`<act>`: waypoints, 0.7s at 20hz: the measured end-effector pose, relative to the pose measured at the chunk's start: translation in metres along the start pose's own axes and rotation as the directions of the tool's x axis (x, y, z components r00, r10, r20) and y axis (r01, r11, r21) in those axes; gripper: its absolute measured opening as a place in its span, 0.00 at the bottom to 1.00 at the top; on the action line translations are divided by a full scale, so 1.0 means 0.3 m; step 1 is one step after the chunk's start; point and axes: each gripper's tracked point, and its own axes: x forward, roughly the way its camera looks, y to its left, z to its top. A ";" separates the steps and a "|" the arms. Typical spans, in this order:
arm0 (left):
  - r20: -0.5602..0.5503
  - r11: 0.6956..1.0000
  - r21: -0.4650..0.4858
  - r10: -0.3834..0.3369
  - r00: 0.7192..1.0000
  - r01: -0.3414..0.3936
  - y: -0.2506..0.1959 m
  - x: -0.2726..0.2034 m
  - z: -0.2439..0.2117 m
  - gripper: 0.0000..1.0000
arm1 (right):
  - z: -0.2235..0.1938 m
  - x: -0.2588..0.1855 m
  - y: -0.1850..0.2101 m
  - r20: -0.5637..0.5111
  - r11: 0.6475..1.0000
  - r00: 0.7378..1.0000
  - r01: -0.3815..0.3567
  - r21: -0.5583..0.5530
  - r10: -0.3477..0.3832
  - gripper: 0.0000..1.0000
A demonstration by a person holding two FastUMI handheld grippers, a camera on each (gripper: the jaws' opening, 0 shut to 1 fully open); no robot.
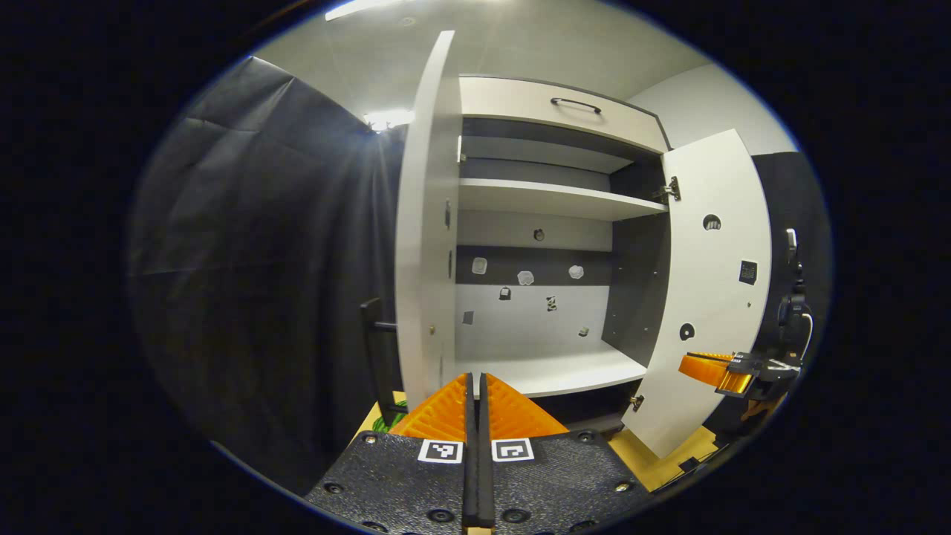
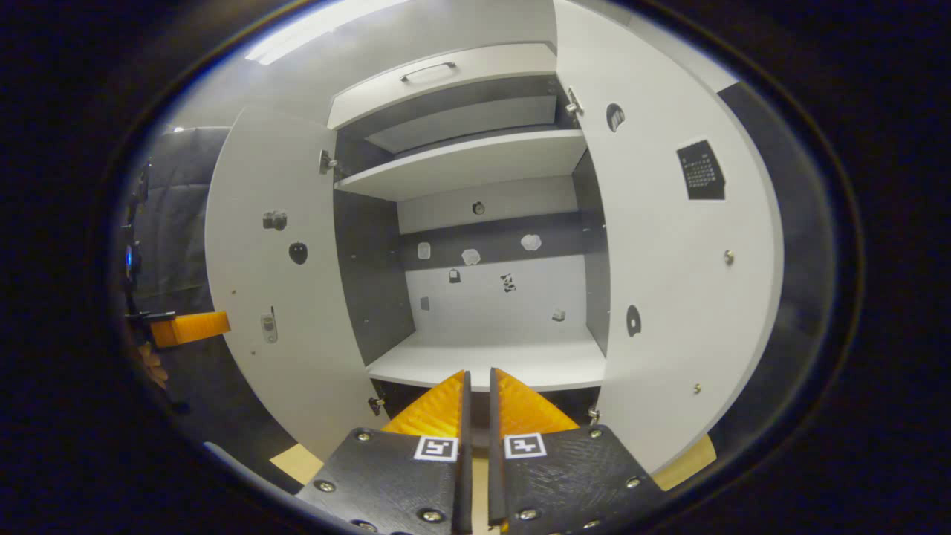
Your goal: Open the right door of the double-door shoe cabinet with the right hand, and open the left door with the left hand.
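Standing upright ahead of both grippers, the shoe cabinet (image 2: pixel 483 357) has its tall left door (image 2: pixel 267 297) and right door (image 2: pixel 669 260) swung outward. The left gripper (image 1: pixel 476 386) and right gripper (image 2: pixel 476 383) are clenched on nothing.

1. No word, brand or number can be read in either view.
2. Left gripper view: two square black-and-white coded markers (image 1: pixel 475 450) sit side by side on the left gripper (image 1: pixel 475 386), just behind its fingers; they are patterns, not letters.
3. Right gripper view: a like pair of coded markers (image 2: pixel 479 447) sits on the right gripper (image 2: pixel 476 383), just behind its fingers.
4. Right gripper view: a dark calendar-like sticker (image 2: pixel 700 170) is on the inside of the right door (image 2: pixel 669 297), up and to the right of the fingers; its grid is too small to read.
5. Left gripper view: a small dark square sticker (image 1: pixel 748 272) is on that door (image 1: pixel 706 297), far right of the fingers; unreadable.
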 end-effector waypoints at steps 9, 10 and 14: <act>0.007 0.992 -0.009 -0.129 0.992 0.129 -0.128 0.099 0.008 0.00 | 0.085 -0.102 -0.100 0.072 0.993 0.991 0.114 0.012 -0.115 0.08; 0.005 0.990 -0.011 -0.140 0.990 0.140 -0.139 0.108 0.005 0.00 | 0.091 -0.109 -0.105 0.076 0.993 0.990 0.121 0.013 -0.122 0.08; -0.001 0.985 -0.019 -0.169 0.986 0.169 -0.176 0.140 -0.001 0.00 | 0.121 -0.114 -0.098 0.096 0.990 0.986 0.135 0.029 -0.137 0.09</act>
